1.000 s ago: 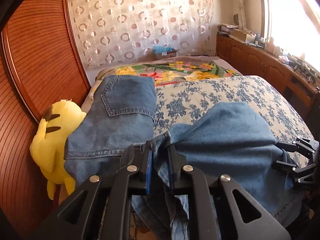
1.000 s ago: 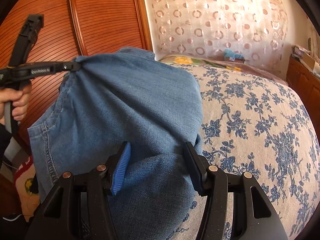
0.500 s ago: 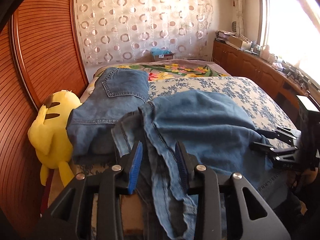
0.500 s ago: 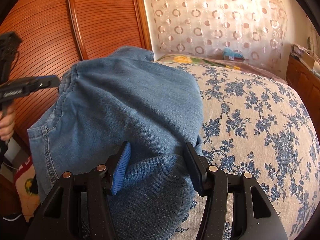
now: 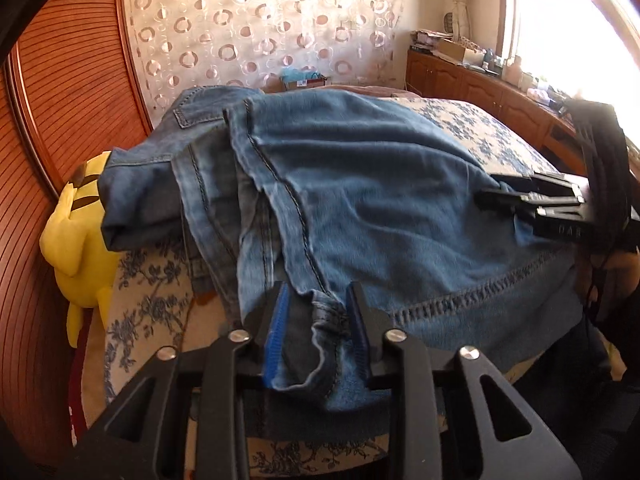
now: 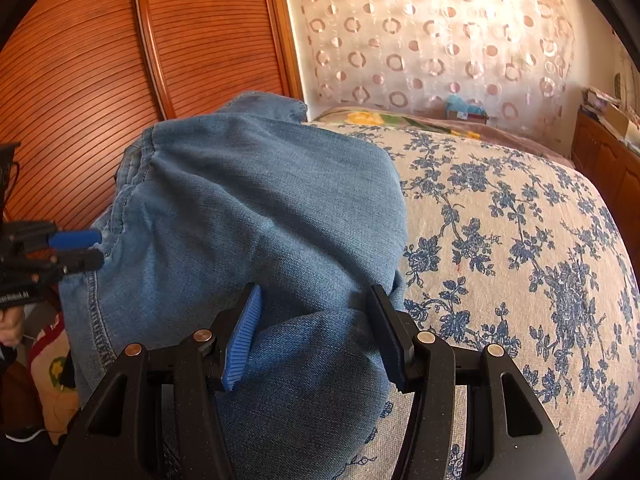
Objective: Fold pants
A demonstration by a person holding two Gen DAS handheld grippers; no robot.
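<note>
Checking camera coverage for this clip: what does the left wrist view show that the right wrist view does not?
Only the left wrist view: a yellow plush toy beside the bed, the bright window, and the jeans' back pocket.

Only the right wrist view: the broad bare stretch of floral bedspread to the right of the jeans.

Both: the jeans, the wooden slatted panel, the circle-patterned curtain, and each tool. The left tool is closing on a denim fold; denim bulges between the right tool pads.
</note>
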